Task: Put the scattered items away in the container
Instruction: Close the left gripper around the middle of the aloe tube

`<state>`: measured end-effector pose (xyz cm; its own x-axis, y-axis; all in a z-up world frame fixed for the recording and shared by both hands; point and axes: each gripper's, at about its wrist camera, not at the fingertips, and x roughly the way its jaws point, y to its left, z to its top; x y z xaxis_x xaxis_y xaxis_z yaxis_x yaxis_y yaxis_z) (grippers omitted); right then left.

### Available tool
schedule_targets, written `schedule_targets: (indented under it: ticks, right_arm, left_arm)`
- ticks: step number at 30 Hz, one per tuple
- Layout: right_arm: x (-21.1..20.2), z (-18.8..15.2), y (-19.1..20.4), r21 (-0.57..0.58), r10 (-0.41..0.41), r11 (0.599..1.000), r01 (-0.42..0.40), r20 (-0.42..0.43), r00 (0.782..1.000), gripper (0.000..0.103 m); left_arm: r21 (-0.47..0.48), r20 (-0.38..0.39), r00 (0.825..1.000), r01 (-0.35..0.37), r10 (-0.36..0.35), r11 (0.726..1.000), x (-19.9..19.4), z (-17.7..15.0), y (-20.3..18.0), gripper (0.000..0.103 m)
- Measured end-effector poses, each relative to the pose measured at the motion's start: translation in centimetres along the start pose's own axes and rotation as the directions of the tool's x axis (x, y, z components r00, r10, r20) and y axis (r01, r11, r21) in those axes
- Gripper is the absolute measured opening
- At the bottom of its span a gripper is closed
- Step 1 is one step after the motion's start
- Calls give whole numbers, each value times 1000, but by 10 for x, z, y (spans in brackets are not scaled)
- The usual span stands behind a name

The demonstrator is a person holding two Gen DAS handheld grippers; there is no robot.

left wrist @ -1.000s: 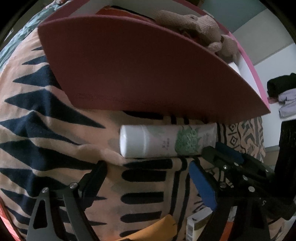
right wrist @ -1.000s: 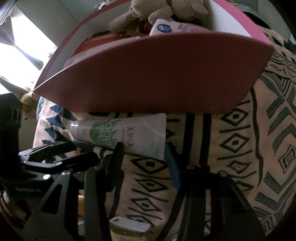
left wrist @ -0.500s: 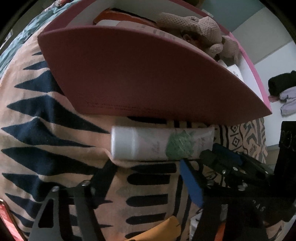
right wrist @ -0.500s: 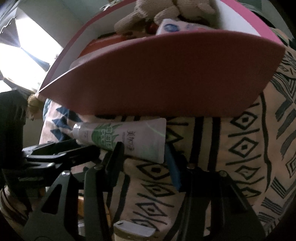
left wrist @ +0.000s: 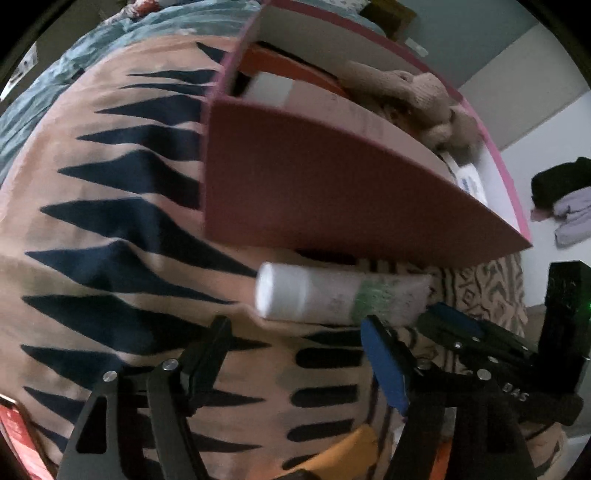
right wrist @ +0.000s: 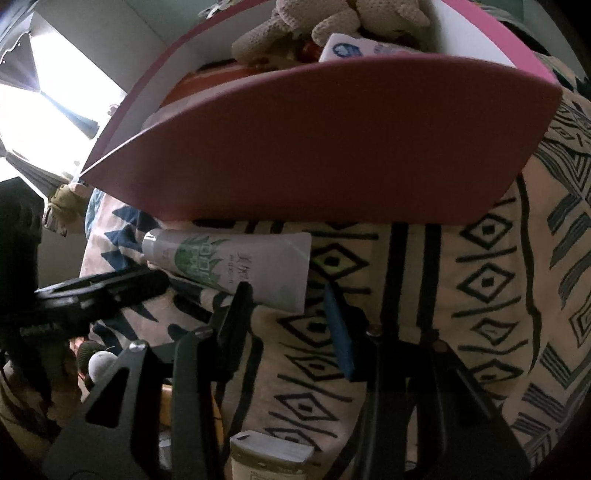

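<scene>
Pointing down at the patterned bedspread (left wrist: 122,236), our left hand-held gripper (left wrist: 295,347) has jaws opening, nothing between them. Our right hand-held gripper (right wrist: 288,306) is closing, jaws apart, the tube's crimped end just ahead of the tips, not clamped. The white tube (left wrist: 332,297) lies flat beside the pink container (left wrist: 314,195); a plush toy (right wrist: 332,18) sits inside.

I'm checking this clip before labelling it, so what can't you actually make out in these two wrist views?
- Left wrist view: the white tube is motion-blurred, so its print is unreadable.
- Both views: the pink container has its near wall hiding most of the contents; only the plush toy and a few item tops show.
- Right wrist view: the small box is cut off by the bottom edge.
</scene>
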<state>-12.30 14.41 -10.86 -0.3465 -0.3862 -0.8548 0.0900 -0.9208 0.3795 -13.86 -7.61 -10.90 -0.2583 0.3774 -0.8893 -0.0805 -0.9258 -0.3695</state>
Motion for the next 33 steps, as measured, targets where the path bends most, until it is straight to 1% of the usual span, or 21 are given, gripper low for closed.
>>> schedule_targets:
  ticks: [1, 4, 7, 9, 11, 12, 16, 19, 21, 22, 23, 24, 25, 27, 28, 29, 31, 32, 33]
  right_arm:
    - [-1, 0, 1, 0, 7, 1000, -7, 5, 1000, 43]
    - [0, 2, 5, -16, 8, 1000, -7, 9, 1000, 43]
    - [1, 4, 7, -21, 10, 1000, -10, 8, 1000, 43]
    - [1, 5, 8, -25, 11, 1000, -11, 8, 1000, 43]
    - [3, 5, 8, -25, 8, 1000, -8, 4, 1000, 44]
    - [4, 5, 8, -25, 9, 1000, -9, 2, 1000, 44]
    - [3, 4, 12, -50, -9, 999, 9, 3, 1000, 44]
    - [0, 4, 11, -48, -18, 999, 19, 13, 1000, 46]
    - [-6, 5, 10, -54, -21, 998, 22, 27, 999, 46]
    - [-9, 5, 11, -58, -19, 998, 21, 35, 999, 46]
    - [-12, 5, 11, -63, 1, 998, 2, 38, 999, 45]
    - [-14, 4, 12, -63, 32, 998, -30, 35, 999, 44]
    - [-14, 4, 17, -66, 46, 997, -44, 37, 998, 43]
    - [-14, 3, 27, -106, 29, 994, -24, 41, 999, 42]
    - [-13, 2, 30, -124, -1, 992, 6, 44, 999, 42]
    - [-13, 1, 30, -124, -12, 992, 17, 44, 999, 42]
    - [-14, 1, 20, -69, 4, 998, -1, 48, 999, 42]
    - [-16, 1, 15, -50, 0, 999, 3, 53, 999, 42]
    - [-17, 1, 9, -37, -20, 999, 22, 56, 998, 42]
  left_arm:
    - [-1, 5, 1000, 7, -7, 1000, -1, 1, 1, 74]
    - [31, 13, 1000, -7, 7, 999, 4, 7, -2, 74]
    - [55, 15, 1000, -3, 2, 999, 3, 12, -1, 74]
    - [66, 11, 1000, 3, -3, 998, 9, 15, -4, 72]
    - [60, 0, 1000, 14, -14, 998, 11, 15, -4, 69]
    - [58, 1, 1000, 18, -18, 998, 11, 15, -5, 69]
    - [89, 7, 1000, -5, 4, 996, 10, 13, -12, 67]
    - [110, 7, 1000, 6, -7, 994, 7, 9, -16, 67]
    - [111, 9, 1000, 23, -24, 993, 3, 7, -16, 67]
    - [110, 6, 999, 50, -51, 993, 1, 6, -16, 67]
    - [103, -7, 995, 103, -103, 989, -1, 5, -17, 66]
    - [101, -14, 991, 133, -133, 986, -2, 3, -19, 65]
    - [109, -15, 991, 137, -136, 985, -2, 1, -22, 65]
    - [140, -9, 995, 96, -95, 986, -2, -2, -28, 65]
    - [137, -11, 996, 85, -84, 987, -1, -3, -27, 65]
    - [126, -14, 996, 88, -86, 988, -2, -2, -25, 65]
    - [102, -15, 996, 89, -88, 991, -2, -2, -20, 65]
    - [98, -15, 997, 79, -78, 992, -1, -1, -18, 66]
    - [94, -17, 997, 75, -74, 993, 0, 0, -18, 66]
